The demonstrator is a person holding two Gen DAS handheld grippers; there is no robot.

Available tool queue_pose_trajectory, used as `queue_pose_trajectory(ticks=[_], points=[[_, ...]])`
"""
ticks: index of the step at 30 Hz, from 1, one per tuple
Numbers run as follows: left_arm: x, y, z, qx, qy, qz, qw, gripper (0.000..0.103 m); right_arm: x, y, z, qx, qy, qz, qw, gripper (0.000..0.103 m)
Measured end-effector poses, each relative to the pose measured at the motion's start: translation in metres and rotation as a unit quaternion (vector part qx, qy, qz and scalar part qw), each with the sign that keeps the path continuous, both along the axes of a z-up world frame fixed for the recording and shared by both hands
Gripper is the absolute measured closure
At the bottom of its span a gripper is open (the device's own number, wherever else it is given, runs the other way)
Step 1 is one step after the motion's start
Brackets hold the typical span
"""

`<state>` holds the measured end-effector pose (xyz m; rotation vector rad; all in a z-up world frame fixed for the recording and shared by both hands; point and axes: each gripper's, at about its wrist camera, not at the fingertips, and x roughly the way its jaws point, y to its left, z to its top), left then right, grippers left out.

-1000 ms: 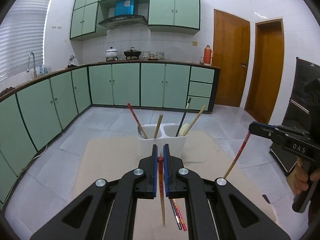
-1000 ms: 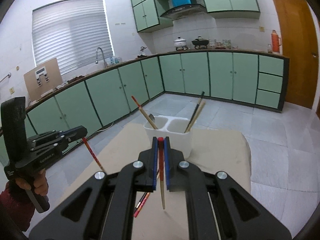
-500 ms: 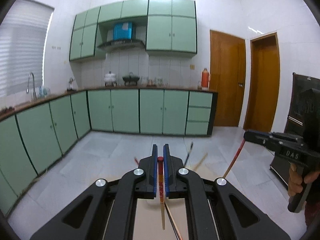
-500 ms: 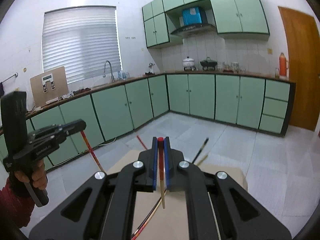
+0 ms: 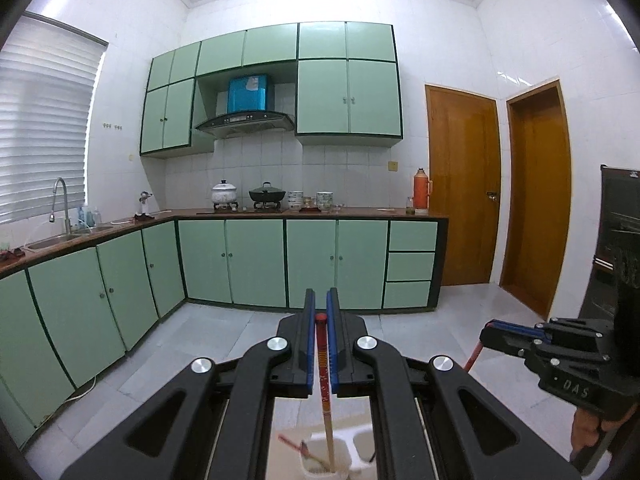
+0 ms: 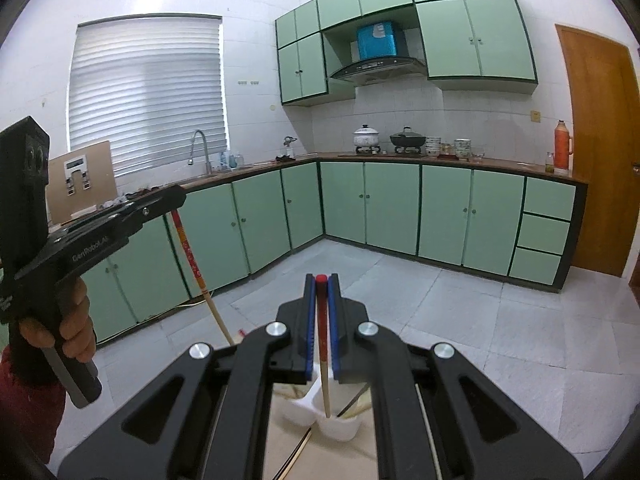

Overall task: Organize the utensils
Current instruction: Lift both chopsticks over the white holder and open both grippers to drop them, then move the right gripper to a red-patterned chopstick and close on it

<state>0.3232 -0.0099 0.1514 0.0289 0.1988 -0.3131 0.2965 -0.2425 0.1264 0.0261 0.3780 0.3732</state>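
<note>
Chopsticks were what each of my grippers carried, one apiece. Through the left wrist camera, the left gripper point(image 5: 321, 344) had its jaws clenched on a red-topped chopstick point(image 5: 325, 384), whose red cap sat between the blue pads point(image 5: 310, 344) and whose pale wooden end hung down into the white utensil holder point(image 5: 340, 456) low in the frame. That lower tip reached into the holder's left compartment, where another red-handled utensil point(image 5: 294, 446) leaned out to the left, somewhat blurred. Off to the right in the same view I saw the right gripper point(image 5: 492, 330), held level, with a short length of its red chopstick point(image 5: 474, 356) slanting down below its tip. Behind everything ran the green cabinets point(image 5: 256, 264), the range hood point(image 5: 246, 122) and two wooden doors point(image 5: 464, 192). Through the right wrist camera, the right gripper point(image 6: 322, 328) was likewise clamped on its red-topped chopstick point(image 6: 323, 352), gripped near the cap, with the wooden end pointing down into the nearer compartment of the holder point(image 6: 340, 428). Dark and pale utensils point(image 6: 356, 402) leaned out of that compartment to the right. At the left of this view the left gripper point(image 6: 176, 200) was held up by a hand point(image 6: 74, 334), and its chopstick point(image 6: 196, 270) sloped down and to the right, its lower end passing out of sight behind my own gripper's body. The holder stood on a tan counter point(image 6: 288, 452), with a thin stick lying on it just in front.
</note>
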Motion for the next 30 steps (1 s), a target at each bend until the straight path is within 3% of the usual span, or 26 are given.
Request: queue_pose_trajectory(ticks=[6, 14, 20, 21, 24, 26, 28, 30], points=[[0.037, -0.016, -0.031, 0.008, 0.014, 0.003, 0.9999, 0.098, 0.038, -0.002, -0.023, 0.008, 0.007, -0.013, 1.0, 0.098], [0.081, -0.013, -0.096, 0.011, 0.105, 0.012, 0.9943, 0.097, 0.067, 0.001, -0.08, 0.01, 0.069, -0.012, 0.997, 0.095], [0.076, 0.0, -0.106, 0.009, 0.114, 0.014, 0.9933, 0.076, 0.06, -0.001, -0.098, 0.017, 0.09, -0.025, 0.996, 0.092], [0.07, 0.003, -0.105, 0.011, 0.108, 0.016, 0.9939, 0.066, 0.055, -0.003, -0.096, 0.021, 0.086, -0.029, 0.996, 0.087], [0.052, 0.009, -0.1, 0.012, 0.091, 0.022, 0.9955, 0.05, 0.035, -0.008, -0.09, 0.02, 0.068, -0.046, 0.996, 0.05], [0.035, 0.015, -0.098, 0.006, 0.081, 0.021, 0.9964, 0.045, 0.018, -0.009, -0.086, 0.014, 0.051, -0.056, 0.997, 0.045], [0.019, 0.02, -0.098, -0.003, 0.075, 0.024, 0.9969, 0.036, 0.001, -0.013, -0.085, 0.01, 0.038, -0.067, 0.997, 0.028], [-0.002, 0.025, -0.101, -0.005, 0.064, 0.03, 0.9975, 0.027, -0.017, -0.016, -0.086, 0.009, 0.029, -0.083, 0.996, 0.019]])
